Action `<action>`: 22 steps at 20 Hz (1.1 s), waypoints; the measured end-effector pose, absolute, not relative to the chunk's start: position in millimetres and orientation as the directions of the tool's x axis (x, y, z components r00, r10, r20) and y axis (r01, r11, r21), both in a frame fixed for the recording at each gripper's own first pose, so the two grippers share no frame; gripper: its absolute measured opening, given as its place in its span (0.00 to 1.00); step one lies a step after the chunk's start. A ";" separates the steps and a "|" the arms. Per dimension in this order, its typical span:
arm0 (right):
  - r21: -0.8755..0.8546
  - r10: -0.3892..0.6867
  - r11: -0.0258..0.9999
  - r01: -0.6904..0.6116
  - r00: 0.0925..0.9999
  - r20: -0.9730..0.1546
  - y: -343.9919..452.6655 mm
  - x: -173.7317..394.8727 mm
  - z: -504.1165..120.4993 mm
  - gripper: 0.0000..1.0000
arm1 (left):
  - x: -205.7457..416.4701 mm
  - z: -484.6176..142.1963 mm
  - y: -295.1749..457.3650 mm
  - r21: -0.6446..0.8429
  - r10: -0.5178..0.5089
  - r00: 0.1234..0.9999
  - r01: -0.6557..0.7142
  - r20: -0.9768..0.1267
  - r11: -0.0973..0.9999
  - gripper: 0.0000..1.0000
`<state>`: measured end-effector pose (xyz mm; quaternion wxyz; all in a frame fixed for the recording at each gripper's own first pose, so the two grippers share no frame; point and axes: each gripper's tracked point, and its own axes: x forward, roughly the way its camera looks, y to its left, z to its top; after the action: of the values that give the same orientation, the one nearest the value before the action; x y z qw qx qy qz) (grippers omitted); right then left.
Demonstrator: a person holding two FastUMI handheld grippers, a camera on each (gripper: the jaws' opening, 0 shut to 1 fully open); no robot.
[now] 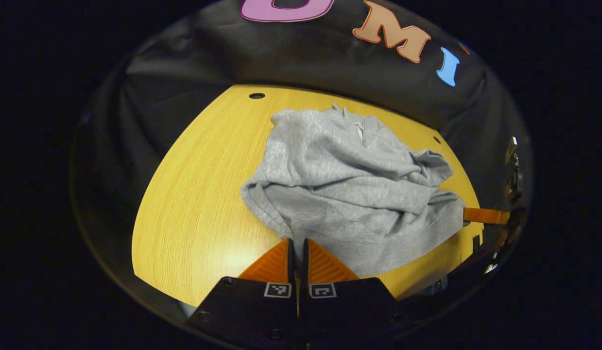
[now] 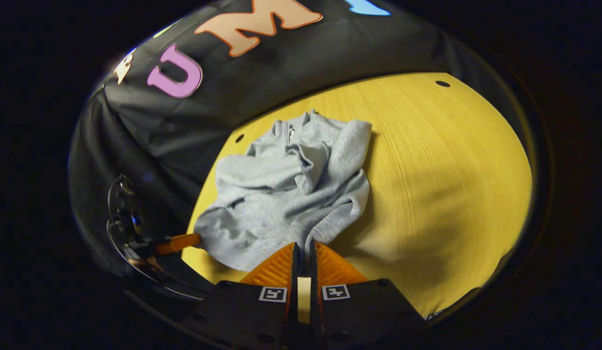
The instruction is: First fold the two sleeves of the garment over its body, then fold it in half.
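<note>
Garment lies rumpled on the bench; left hand-held gripper and right hand-held gripper each pinch its hem, fingers nearly together.

A grey fleece pullover with a short zip at its collar lies rumpled on the table, both sleeves already folded in over its body. Its collar points away from the jaws, and its ribbed hem lies nearest them. In the left gripper view one hem corner sits pinched between the near-closed jaws. In the right gripper view the other hem corner of the pullover sits likewise between those jaws.
</note>
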<state>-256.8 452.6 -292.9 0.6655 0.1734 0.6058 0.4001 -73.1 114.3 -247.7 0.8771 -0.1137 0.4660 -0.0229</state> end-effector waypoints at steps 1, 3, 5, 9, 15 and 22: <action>0.740 0.764 0.610 -0.284 -0.036 -0.644 453.1 -240.9 -280.1 0.12 | -61.9 -233.8 116.8 -0.233 -0.152 0.585 -0.065 -0.797 0.970 0.00; 0.771 0.793 0.590 -0.239 -0.009 -0.609 465.2 -215.5 -263.5 0.12 | -43.5 -220.8 119.7 -0.223 -0.146 0.593 -0.058 -0.792 0.973 0.00; 0.797 0.816 0.569 -0.202 0.025 -0.577 475.2 -190.6 -255.5 0.12 | -13.5 -203.0 116.3 -0.232 -0.150 0.633 -0.048 -0.759 0.972 0.00; 0.814 0.821 0.570 -0.112 0.092 -0.563 490.2 -150.0 -252.5 0.12 | 29.9 -190.3 115.3 -0.289 -0.165 0.655 -0.085 -0.738 0.954 0.00; 0.756 0.743 0.651 0.063 0.152 -0.652 514.6 -106.9 -319.1 0.12 | 85.9 -232.5 117.4 -0.389 -0.190 0.594 -0.226 -0.781 0.893 0.00; 0.679 0.666 0.725 0.114 0.135 -0.734 540.7 -119.6 -378.9 0.16 | 109.0 -270.4 115.1 -0.318 -0.135 0.546 -0.256 -0.827 0.913 0.05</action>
<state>-119.6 540.7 -378.9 0.6858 0.3115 0.6263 0.2010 109.0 115.1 -270.4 0.8547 -0.2058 0.4753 0.0352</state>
